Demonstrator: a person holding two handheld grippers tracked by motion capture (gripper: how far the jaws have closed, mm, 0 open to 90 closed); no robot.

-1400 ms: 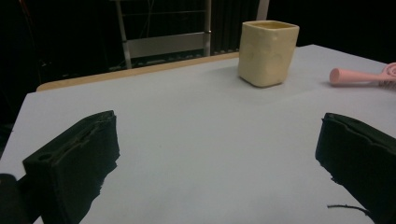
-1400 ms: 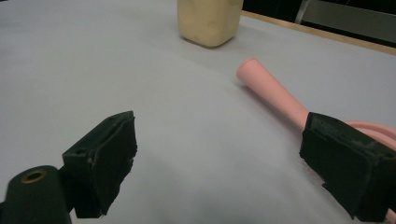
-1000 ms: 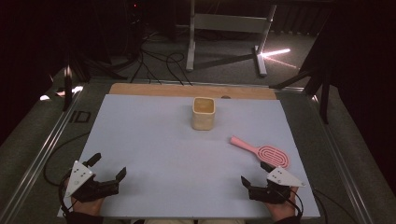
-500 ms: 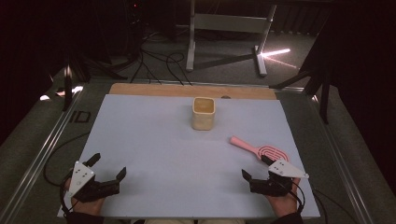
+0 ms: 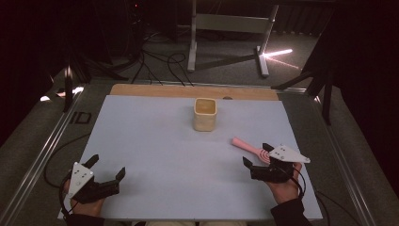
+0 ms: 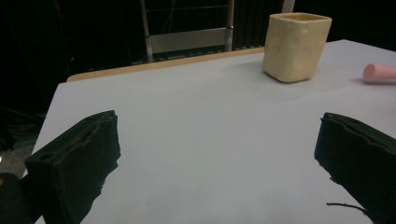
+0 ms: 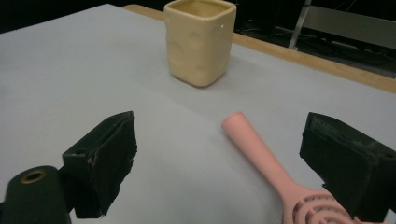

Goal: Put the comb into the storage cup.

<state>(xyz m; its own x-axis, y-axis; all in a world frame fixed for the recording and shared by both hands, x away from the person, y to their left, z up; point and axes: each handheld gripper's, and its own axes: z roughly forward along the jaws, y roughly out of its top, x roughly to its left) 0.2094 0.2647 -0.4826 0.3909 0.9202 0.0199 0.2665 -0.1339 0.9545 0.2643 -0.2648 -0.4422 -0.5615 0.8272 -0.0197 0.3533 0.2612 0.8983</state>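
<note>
A: We start with the tabletop: a pale sheet covers it, with a wooden strip showing along the far edge.

B: Confirmed. Next in size, we log the cup, cream, square-sided, upright, near the far middle of the tabletop.

A: We place the brush on the sheet to the right of the cup and nearer to us, well apart from it. It lies flat, pink, its handle end pointing toward the cup.

B: We read the right gripper low over the brush head. Its jaws stand wide, one on each side of the brush, holding nothing. The right gripper view shows the handle running between them.

A: We read the left gripper at the near left corner, well apart from cup and brush. Its jaws also stand wide, with bare sheet between them.
</note>
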